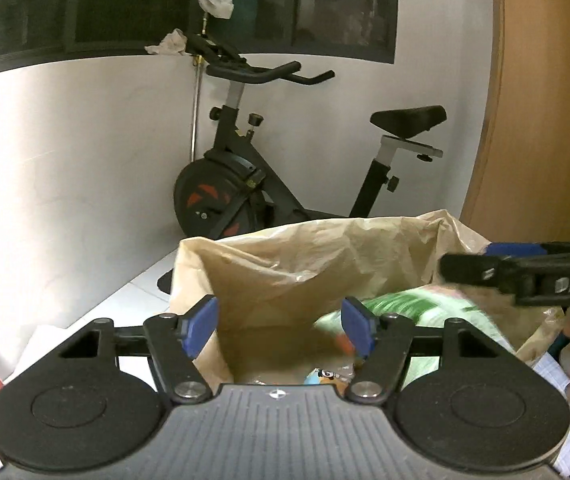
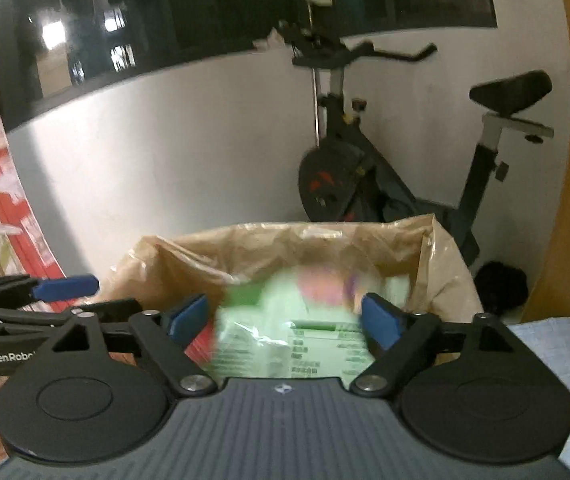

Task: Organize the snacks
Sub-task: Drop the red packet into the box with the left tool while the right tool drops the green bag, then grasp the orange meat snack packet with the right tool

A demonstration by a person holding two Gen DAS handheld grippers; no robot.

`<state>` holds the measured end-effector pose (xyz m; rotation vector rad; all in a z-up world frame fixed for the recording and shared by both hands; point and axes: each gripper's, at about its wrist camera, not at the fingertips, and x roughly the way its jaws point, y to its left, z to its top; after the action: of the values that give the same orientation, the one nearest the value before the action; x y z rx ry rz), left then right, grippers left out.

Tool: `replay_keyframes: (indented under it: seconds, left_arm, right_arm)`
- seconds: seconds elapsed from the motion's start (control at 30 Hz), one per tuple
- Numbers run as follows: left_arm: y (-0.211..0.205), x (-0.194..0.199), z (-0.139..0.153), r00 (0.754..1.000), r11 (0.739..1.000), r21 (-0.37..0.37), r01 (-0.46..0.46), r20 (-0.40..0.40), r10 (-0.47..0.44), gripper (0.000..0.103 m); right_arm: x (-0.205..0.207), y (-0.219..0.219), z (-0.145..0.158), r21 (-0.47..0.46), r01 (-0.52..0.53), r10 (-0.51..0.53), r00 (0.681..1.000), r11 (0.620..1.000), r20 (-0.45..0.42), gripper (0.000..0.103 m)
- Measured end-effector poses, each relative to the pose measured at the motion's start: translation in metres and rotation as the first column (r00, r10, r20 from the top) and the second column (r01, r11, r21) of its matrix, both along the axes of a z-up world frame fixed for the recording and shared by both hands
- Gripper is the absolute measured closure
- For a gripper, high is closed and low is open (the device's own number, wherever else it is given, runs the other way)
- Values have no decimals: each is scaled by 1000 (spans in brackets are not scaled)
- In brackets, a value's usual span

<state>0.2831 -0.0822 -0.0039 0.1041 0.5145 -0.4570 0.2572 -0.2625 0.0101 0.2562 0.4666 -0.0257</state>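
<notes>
An open brown paper bag (image 1: 285, 264) (image 2: 285, 248) stands upright in front of both grippers. A light green snack packet (image 2: 285, 336) (image 1: 417, 308) sits blurred in the bag's mouth, between the wide-apart blue pads of my right gripper (image 2: 285, 320); the pads do not press on it. My left gripper (image 1: 281, 326) is open over the bag's left part, with nothing between its fingers. Each gripper shows in the other's view: the right gripper (image 1: 481, 260) above the green packet, the left gripper (image 2: 85, 296) at the bag's left rim. Another small snack (image 1: 325, 378) lies at the bag's bottom.
A black exercise bike (image 1: 245, 184) (image 2: 365, 176) stands against the white wall behind the bag. A wooden panel (image 1: 537, 100) rises on the right. A pale blue checked cloth (image 2: 557, 360) lies under the bag's right side. Red packaging (image 2: 9, 184) is at the left.
</notes>
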Motion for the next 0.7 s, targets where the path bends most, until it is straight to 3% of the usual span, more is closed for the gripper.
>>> replay_keyframes:
  seconds: [0.2, 0.37, 0.53, 0.7]
  left_arm:
    - [19, -20, 8, 999, 1000, -11, -19, 30, 19, 33]
    - [40, -47, 9, 998, 999, -37, -23, 59, 25, 33]
    - [62, -81, -6, 998, 997, -62, -38, 52, 41, 33]
    - [74, -105, -32, 996, 992, -91, -89, 2, 89, 33]
  right_arm:
    - [-37, -12, 10, 26, -64, 61, 994, 998, 88, 10]
    - [-84, -12, 9, -46, -152, 157, 975, 987, 158, 10]
    - [-122, -19, -8, -35, -196, 200, 967, 980, 156, 10]
    - [-152, -18, -34, -35, -165, 168, 978, 986, 123, 4]
